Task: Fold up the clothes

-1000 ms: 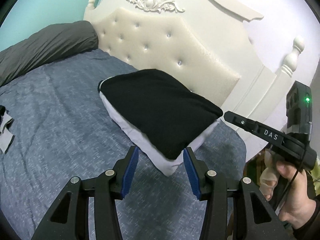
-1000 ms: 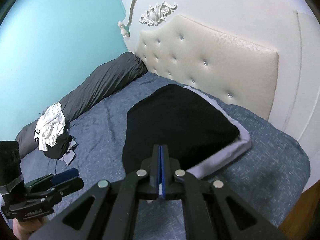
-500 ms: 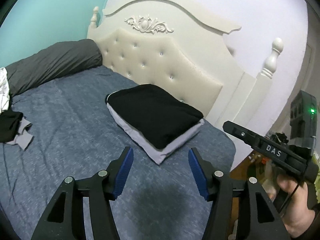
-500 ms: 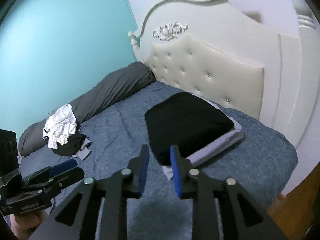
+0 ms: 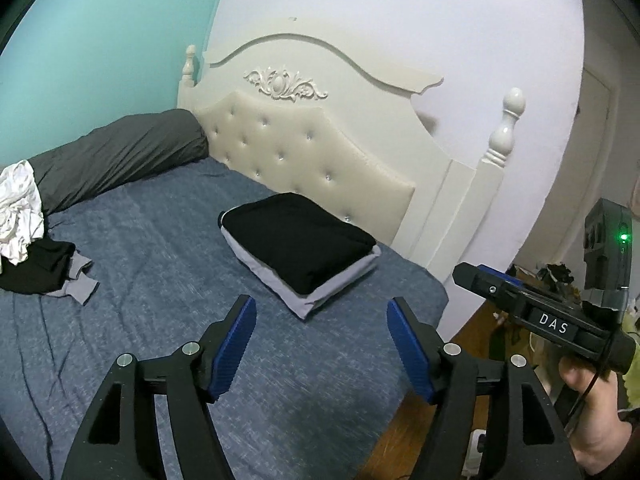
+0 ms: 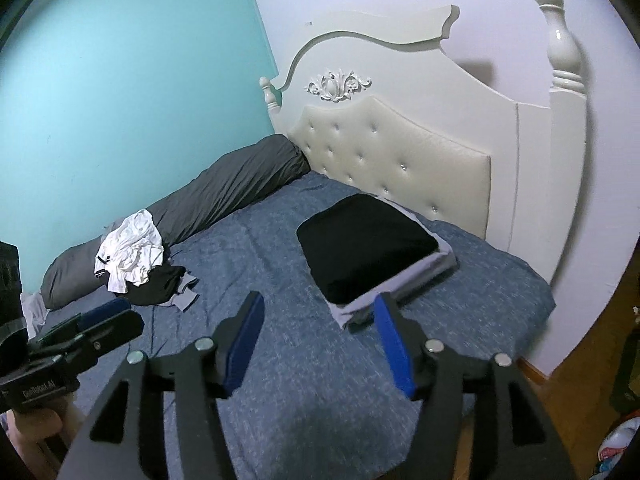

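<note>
- A folded black garment (image 5: 294,236) lies flat on top of a folded pale grey garment (image 5: 312,300); the two make a neat stack on the bed (image 5: 160,240), at the corner nearest the tufted cream headboard (image 5: 304,148).
- In the right wrist view the same black garment (image 6: 366,246) covers most of the grey one (image 6: 440,260), whose edges show along the near and right sides.
- An unfolded pile lies well apart from the stack, on the far side of the bed: a crumpled white garment (image 6: 130,246) on top of a black garment (image 6: 160,284) and a bit of grey cloth (image 6: 186,300).
- The pile leans against a long dark grey bolster (image 6: 224,196) that runs along the teal wall (image 6: 120,80).
- The left hand-held gripper (image 5: 322,344) hovers above the blue bedspread, short of the stack, jaws spread wide and holding nothing.
- The right hand-held gripper (image 6: 320,336) is likewise wide open and empty, its right blue pad in line with the stack's near corner, not touching it.
- Each device shows at the edge of the other's view, gripped by a hand (image 5: 592,416).
</note>
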Demonstrator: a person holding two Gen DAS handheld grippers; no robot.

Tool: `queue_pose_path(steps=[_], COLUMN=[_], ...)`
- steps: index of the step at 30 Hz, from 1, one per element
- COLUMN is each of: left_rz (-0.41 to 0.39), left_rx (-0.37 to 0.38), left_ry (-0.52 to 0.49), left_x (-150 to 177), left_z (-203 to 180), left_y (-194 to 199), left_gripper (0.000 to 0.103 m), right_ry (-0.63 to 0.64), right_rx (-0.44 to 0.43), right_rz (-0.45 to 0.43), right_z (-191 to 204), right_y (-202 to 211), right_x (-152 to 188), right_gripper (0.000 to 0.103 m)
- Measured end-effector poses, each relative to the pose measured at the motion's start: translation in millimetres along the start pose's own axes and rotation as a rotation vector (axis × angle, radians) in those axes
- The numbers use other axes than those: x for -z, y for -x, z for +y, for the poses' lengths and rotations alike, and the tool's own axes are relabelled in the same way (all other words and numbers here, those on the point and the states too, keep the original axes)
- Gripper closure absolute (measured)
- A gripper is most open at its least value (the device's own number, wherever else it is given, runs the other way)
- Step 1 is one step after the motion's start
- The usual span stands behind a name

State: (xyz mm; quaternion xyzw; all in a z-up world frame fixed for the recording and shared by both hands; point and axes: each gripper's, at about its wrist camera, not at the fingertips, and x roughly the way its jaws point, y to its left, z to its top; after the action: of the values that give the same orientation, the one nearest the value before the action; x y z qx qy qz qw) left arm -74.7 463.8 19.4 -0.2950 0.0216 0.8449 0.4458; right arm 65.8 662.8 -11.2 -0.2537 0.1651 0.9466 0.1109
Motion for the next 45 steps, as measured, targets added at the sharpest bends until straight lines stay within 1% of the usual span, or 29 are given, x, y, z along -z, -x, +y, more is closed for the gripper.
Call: queue_pose_path(steps=[10, 20, 25, 28, 31, 40, 42, 45], left_rz=[-0.019, -0.029, -0.032, -0.032, -0.035, -0.047, -0.053, -0.054], left_rx=[-0.012, -0.015, -0.02, -0.025, -0.027, -0.034, -0.041, -0.047], left_ry=[-0.014, -0.024, -0.024, -0.022, -0.018, -0.03, -0.034, -0.034], left_x=[9, 15, 17, 18, 20, 26, 27, 28], left_z=[-11, -21, -22, -22, -22, -26, -28, -28], left_y=[36, 55, 61, 63, 67, 78, 81, 85], left_gripper=[0.03, 0.029, 0.027, 0.026, 0.02, 0.014, 0.01, 0.007], right_ry=[0.019, 0.023, 0.042, 0.052, 0.064, 0.071, 0.067, 0.068], right_rx=[-0.008, -0.001, 0.013, 0.024, 0.036, 0.062, 0.066, 0.075], right_rz=[-0.011, -0.031, -0.046, -0.054, -0.06, -0.072, -0.072, -0.074], right_z=[19, 26, 31, 34, 37, 39, 38, 38], right_y=[36, 55, 63, 68, 72, 84, 85, 88], right_x=[10, 17, 21, 24, 27, 34, 35, 37], right_gripper=[0.042, 0.038, 0.036, 0.034, 0.031, 0.029, 0.026, 0.025])
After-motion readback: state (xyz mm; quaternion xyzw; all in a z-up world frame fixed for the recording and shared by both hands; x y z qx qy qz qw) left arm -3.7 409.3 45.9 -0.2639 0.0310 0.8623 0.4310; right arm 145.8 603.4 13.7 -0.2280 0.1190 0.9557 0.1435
